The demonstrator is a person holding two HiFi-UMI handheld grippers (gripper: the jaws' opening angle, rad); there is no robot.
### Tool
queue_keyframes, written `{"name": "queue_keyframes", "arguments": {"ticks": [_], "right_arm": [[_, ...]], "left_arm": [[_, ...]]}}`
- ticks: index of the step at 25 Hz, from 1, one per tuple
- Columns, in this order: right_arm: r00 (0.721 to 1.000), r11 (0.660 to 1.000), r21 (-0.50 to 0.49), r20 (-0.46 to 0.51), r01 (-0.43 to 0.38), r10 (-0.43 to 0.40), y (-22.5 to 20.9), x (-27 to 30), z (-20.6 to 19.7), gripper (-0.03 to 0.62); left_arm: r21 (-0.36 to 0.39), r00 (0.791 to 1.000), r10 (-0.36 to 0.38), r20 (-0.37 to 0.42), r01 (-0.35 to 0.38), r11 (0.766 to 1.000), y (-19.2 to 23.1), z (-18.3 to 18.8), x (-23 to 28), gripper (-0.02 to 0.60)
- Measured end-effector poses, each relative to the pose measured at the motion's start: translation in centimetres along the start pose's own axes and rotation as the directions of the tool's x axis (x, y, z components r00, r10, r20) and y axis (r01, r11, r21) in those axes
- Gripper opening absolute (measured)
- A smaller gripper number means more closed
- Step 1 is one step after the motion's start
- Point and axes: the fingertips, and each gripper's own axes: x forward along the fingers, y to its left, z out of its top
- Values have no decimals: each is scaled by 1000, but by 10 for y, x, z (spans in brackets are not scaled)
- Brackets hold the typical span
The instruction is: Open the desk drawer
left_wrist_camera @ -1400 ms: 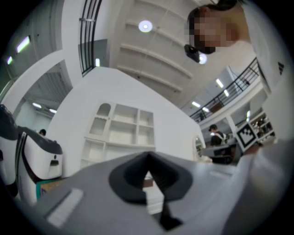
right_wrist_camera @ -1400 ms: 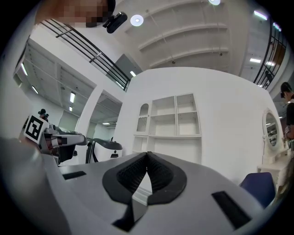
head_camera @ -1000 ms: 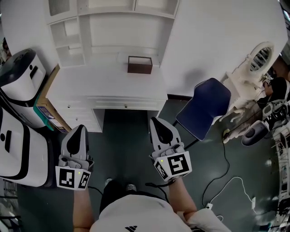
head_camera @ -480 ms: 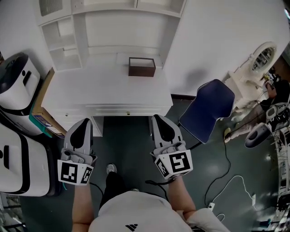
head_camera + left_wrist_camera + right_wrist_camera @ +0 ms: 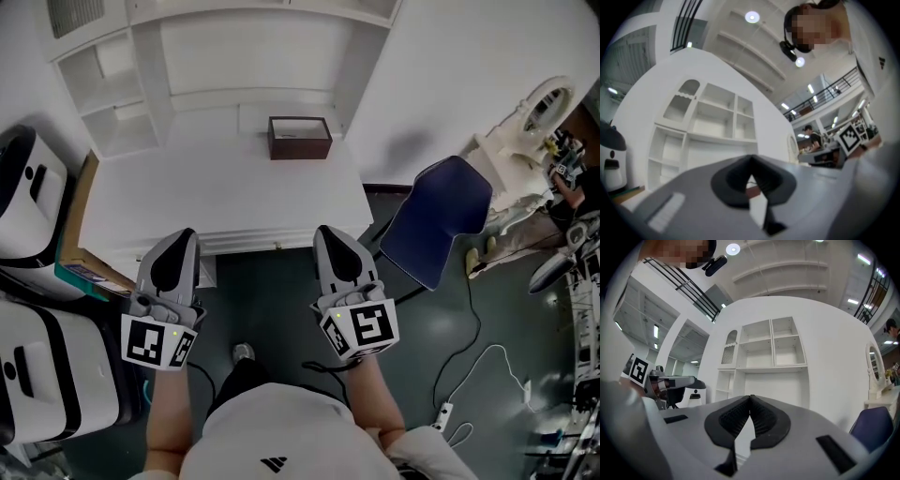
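Observation:
The white desk (image 5: 225, 192) with a shelf hutch stands ahead of me. Its drawer front (image 5: 244, 242) runs under the desktop's near edge, flush with the desk, with a small knob (image 5: 275, 247) in the middle. My left gripper (image 5: 183, 233) is shut and empty, its tip over the desk's near edge, left of the knob. My right gripper (image 5: 326, 230) is also shut and empty, its tip at the edge just right of the knob. In the left gripper view the left gripper (image 5: 751, 159) points at the hutch shelves. In the right gripper view the right gripper (image 5: 750, 397) does the same.
A brown open box (image 5: 299, 137) sits at the back of the desktop. A dark blue chair (image 5: 441, 220) stands right of the desk. White machines (image 5: 33, 197) and a cardboard box (image 5: 80, 253) crowd the left. Cables (image 5: 487, 356) lie on the floor at the right.
Both grippers and I have moved forward toward the desk. The gripper tips, earlier over the dark floor short of the desk, now reach its near edge. Both stay shut.

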Motion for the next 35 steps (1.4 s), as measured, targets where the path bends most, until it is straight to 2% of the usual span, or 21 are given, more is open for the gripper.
{"name": "queue_keyframes", "arguments": {"ticks": [8, 17, 23, 35], "right_arm": [[996, 999, 14, -73, 44, -43, 4, 42, -33, 2], [970, 993, 82, -233, 84, -63, 2, 58, -105, 2], [932, 984, 140, -358, 112, -55, 3, 63, -162, 2], [834, 956, 236, -552, 172, -15, 3, 72, -274, 11]], "left_arm": [[-24, 996, -84, -30, 83, 996, 33, -28, 33, 5], [-64, 985, -162, -62, 158, 985, 40, -62, 57, 5], [-91, 976, -199, -87, 191, 977, 43, -83, 65, 5], [-121, 963, -243, -114, 229, 966, 51, -114, 73, 5]]}}
